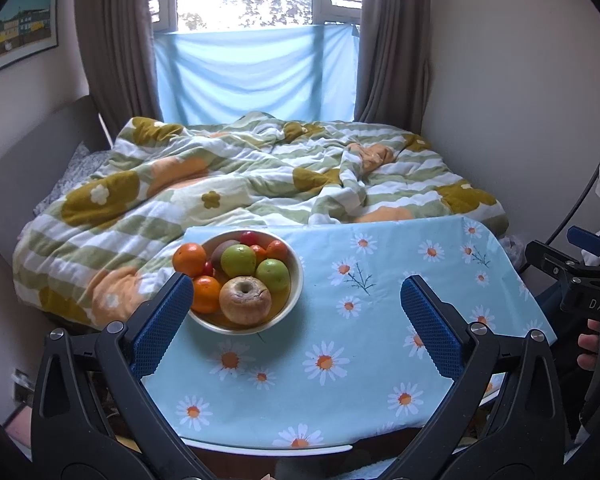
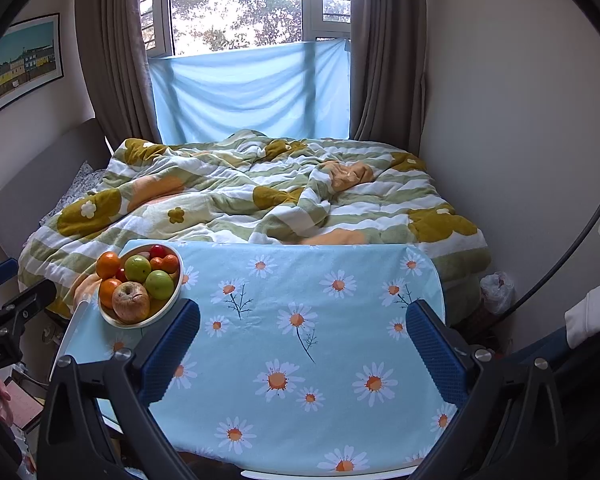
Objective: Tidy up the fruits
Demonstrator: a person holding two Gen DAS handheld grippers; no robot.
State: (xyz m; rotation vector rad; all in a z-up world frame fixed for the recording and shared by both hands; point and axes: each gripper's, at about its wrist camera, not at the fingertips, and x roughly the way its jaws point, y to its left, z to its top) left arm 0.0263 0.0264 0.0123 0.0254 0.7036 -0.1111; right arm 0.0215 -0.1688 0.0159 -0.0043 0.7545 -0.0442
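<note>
Fruit bowl (image 2: pixel 168 307) sits at tablecloth's (image 2: pixel 320 340) far-left corner, fingers (image 2: pixel 172 356) spread.

Small table (image 2: pixel 80 312) covered by a daisy-print cloth (image 2: pixel 300 344). A white fruit bowl (image 1: pixel 296 280) rests at its far left corner.

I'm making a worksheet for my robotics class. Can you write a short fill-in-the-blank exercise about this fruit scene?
1. All the fruit sits in a white ____ on the tablecloth.
2. The wrinkled apple lies at the bowl's ____ edge, closest to the grippers.
3. The left gripper and right gripper are both ____ and hold nothing.
4. The tablecloth is printed with ____.

Missing words: bowl; near; open; daisies
</note>
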